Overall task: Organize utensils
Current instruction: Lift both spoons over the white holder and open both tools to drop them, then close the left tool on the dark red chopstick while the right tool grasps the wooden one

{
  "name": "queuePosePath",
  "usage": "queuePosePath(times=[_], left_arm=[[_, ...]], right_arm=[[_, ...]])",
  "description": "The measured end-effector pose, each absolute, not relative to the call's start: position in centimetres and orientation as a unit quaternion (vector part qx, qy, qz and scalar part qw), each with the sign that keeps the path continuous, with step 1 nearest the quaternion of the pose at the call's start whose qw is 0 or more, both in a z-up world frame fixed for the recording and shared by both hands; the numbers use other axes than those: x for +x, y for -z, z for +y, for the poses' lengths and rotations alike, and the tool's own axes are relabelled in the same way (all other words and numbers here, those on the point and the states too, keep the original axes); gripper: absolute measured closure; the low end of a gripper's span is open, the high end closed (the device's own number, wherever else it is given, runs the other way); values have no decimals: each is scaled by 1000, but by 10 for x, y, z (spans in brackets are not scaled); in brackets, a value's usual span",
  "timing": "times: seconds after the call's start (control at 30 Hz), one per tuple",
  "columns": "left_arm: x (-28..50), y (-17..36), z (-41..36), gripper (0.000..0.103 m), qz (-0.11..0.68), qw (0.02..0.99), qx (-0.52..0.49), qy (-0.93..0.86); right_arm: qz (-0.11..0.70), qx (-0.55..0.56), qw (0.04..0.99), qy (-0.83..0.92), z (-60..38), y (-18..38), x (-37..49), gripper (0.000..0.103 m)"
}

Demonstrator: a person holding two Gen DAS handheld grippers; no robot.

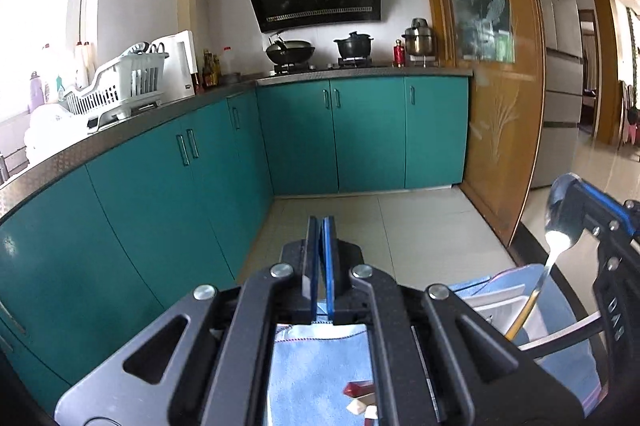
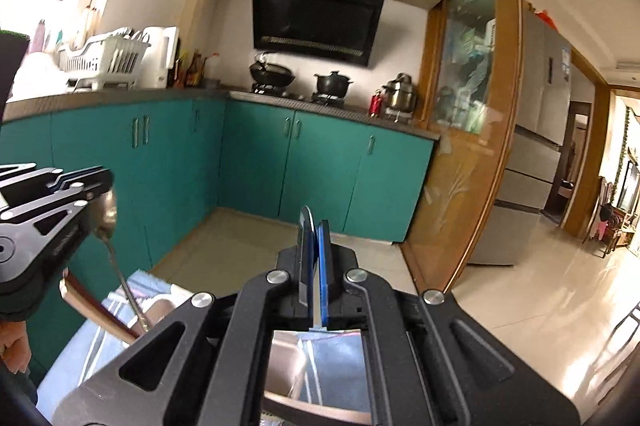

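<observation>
Looking out over both grippers, we see the left gripper (image 1: 320,222) with its fingers clenched together and nothing between them. The right gripper (image 2: 314,222) is clenched the same way, and it too is empty. Both point slightly down toward the teal cabinets (image 1: 360,134) across the kitchen floor. The spoon (image 1: 560,210) stands bowl up between the two grippers, its handle dropping into a white holder (image 1: 504,306). From each wrist view the bowl lines up with the other gripper's tip, and we cannot tell whether it touches either one. A brown handle (image 2: 96,310) leans beside the spoon's stem. The holder sits on a blue cloth (image 1: 316,366). Far off, a dish rack (image 1: 120,82) and a wok (image 1: 290,52) sit on the worktop (image 1: 168,114).
</observation>
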State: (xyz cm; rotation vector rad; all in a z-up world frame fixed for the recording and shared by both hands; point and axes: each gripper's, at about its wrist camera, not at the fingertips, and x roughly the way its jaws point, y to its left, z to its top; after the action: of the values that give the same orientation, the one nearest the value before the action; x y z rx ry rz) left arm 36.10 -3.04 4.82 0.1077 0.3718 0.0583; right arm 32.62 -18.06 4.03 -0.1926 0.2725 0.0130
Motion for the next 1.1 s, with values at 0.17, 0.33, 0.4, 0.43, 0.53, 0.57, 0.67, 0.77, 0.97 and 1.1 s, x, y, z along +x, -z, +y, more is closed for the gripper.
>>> queuePosePath(times=[0.17, 0.33, 0.4, 0.43, 0.53, 0.57, 0.67, 0.77, 0.97, 1.1], left_arm=[[370, -32, -40, 100, 202, 977, 66, -29], [368, -24, -34, 99, 215, 975, 46, -24], [363, -25, -30, 98, 213, 976, 44, -21], [360, -26, -28, 96, 211, 976, 44, -21], [343, -30, -15, 87, 199, 979, 30, -23], [336, -31, -10, 86, 197, 980, 24, -25], [308, -30, 12, 79, 194, 980, -2, -30], [281, -18, 32, 73, 213, 976, -18, -39], [243, 52, 35, 63, 305, 952, 9, -35], [232, 105, 20, 63, 384, 923, 36, 6]], right_arm=[[155, -90, 983, -23, -179, -24, 328, 100], [154, -90, 984, -22, -180, -24, 320, 96], [145, -80, 986, -23, -185, -29, 312, 85], [138, -76, 987, -25, -188, -33, 305, 82], [121, -63, 990, -33, -195, -46, 285, 82], [117, -56, 991, -36, -198, -49, 276, 82], [111, -36, 992, -53, -210, -57, 246, 71], [127, -31, 989, -66, -219, -49, 210, 66], [264, 21, 961, -84, -223, 36, 187, 65], [412, 58, 903, -108, -204, 125, 211, 65]])
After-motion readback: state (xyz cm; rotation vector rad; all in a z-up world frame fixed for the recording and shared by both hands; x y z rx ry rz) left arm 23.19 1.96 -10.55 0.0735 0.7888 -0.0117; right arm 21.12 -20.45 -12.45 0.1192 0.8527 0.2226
